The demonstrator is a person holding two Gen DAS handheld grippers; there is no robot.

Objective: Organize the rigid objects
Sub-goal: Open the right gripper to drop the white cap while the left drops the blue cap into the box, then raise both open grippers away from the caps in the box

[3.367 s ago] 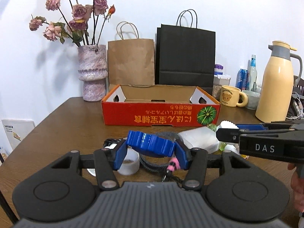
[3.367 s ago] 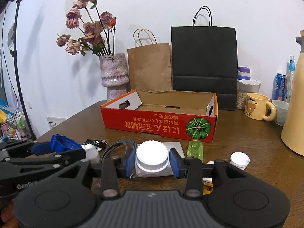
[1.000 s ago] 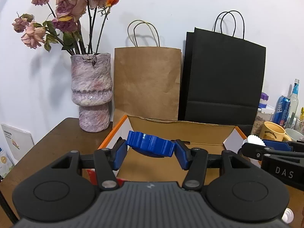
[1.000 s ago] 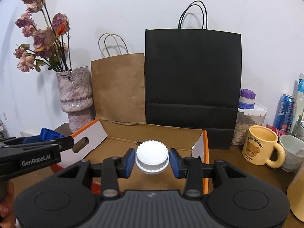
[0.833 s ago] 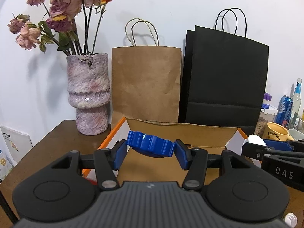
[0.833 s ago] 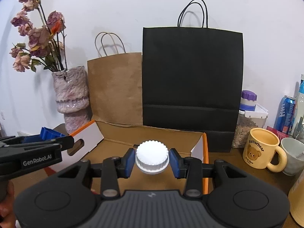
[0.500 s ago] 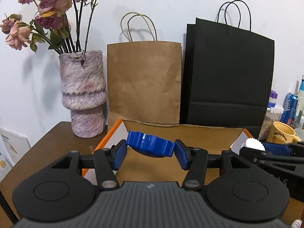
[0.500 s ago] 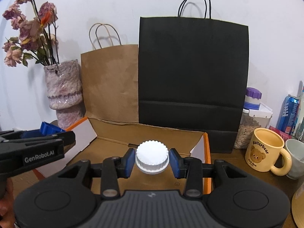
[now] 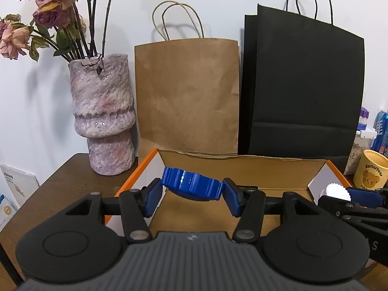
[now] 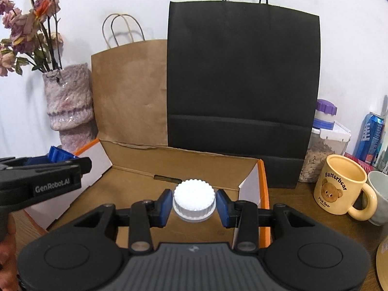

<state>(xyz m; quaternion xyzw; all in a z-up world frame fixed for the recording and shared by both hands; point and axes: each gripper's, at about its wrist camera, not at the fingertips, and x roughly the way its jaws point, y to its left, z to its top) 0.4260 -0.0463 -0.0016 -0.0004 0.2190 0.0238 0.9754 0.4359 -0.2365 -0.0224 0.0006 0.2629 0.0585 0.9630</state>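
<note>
My left gripper [image 9: 192,195] is shut on a ridged blue lid [image 9: 191,184], tilted down to the right, held over the left part of the open cardboard box [image 9: 242,165]. My right gripper [image 10: 194,206] is shut on a ribbed white cap [image 10: 194,200] above the box floor [image 10: 135,184] near its right end. In the left wrist view the white cap [image 9: 338,192] shows at the right edge; in the right wrist view the blue lid [image 10: 59,155] peeks above the left gripper's body at the left.
Behind the box stand a brown paper bag [image 9: 188,94] and a black paper bag [image 10: 242,92]. A mottled vase [image 9: 103,114] with dried roses stands at the left. A yellow bear mug [image 10: 339,191], a seed jar [image 10: 323,143] and a blue can [image 10: 371,138] stand at the right.
Both grippers, each holding its lid, have moved forward over the box; the bags and vase loom larger. Earlier both were back over the clutter in front of the box.
</note>
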